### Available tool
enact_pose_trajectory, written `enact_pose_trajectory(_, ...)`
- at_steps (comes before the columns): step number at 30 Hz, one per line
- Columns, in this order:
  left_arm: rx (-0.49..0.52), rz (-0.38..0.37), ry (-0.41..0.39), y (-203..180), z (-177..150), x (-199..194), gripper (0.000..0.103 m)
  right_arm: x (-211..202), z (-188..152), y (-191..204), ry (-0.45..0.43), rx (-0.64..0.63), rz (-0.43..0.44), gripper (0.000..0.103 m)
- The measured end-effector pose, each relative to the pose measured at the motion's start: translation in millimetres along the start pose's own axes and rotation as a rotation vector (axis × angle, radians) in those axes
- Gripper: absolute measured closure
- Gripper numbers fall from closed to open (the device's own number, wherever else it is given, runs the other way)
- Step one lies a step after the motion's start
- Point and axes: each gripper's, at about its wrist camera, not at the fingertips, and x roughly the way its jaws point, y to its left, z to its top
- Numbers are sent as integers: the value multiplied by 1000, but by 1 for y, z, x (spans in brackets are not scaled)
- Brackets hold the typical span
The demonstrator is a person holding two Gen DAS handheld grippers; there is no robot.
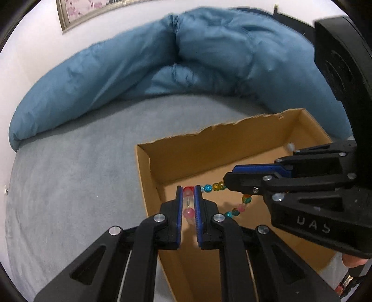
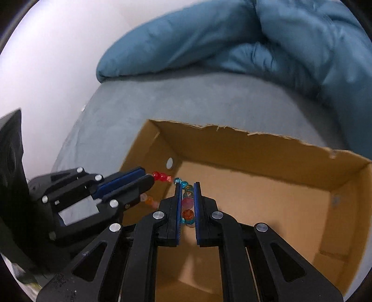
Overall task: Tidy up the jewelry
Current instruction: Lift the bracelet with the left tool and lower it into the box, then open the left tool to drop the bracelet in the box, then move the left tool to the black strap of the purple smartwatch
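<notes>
A bracelet of coloured glass beads (image 1: 215, 186) is held by both grippers above the open cardboard box (image 1: 209, 144). My left gripper (image 1: 188, 188) is shut on its red and pink beads. My right gripper (image 1: 226, 177) comes in from the right and is shut on the other side of the loop. In the right wrist view the right gripper (image 2: 187, 185) clamps pink, orange and blue beads (image 2: 187, 204), and the left gripper (image 2: 148, 177) holds the red beads at the left, over the box (image 2: 232, 137).
The box sits on a grey bed sheet (image 1: 69, 174). A blue duvet (image 1: 209, 53) is bunched along the far side. A white wall and a picture frame (image 1: 69, 14) are behind. The box floor has a small white piece (image 1: 290, 146) in its far corner.
</notes>
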Motion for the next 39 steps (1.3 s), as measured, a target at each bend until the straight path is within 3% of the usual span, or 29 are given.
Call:
enact_pose_trajectory(3,13,38,24,1,4,12,93,15,10,-8,25,35,13,92)
enact_pose_trajectory(5,14,40,24,0,4,11,93,21,12,-10,21,42,-3,84)
enact_pose_trajectory(8,10,37,9,-1,3,5,93,22,15,-6,8,21,-22,80)
enact_pose_trajectory(16,-9,36,-109,1,-8,-48,93,-45,-2,11,-136,-68,-77,72)
enact_pose_trajectory(22,-19,7,-223,0,-45,-112,92,-127,-62,18,-293,-142,-135,67)
enact_pose_trajectory(28,-60,-14,-288,1,-98,-148,86,-167,-140,5,-349,-118,-186,67)
enact_pose_trajectory(33,-67,-24,-304,-9,-148,-155,84,-154,-203,-19,-300,-5,-195,67)
enact_pose_trajectory(39,-56,-72,-242,-31,-204,-131,83,-113,-255,-39,-218,146,-165,67)
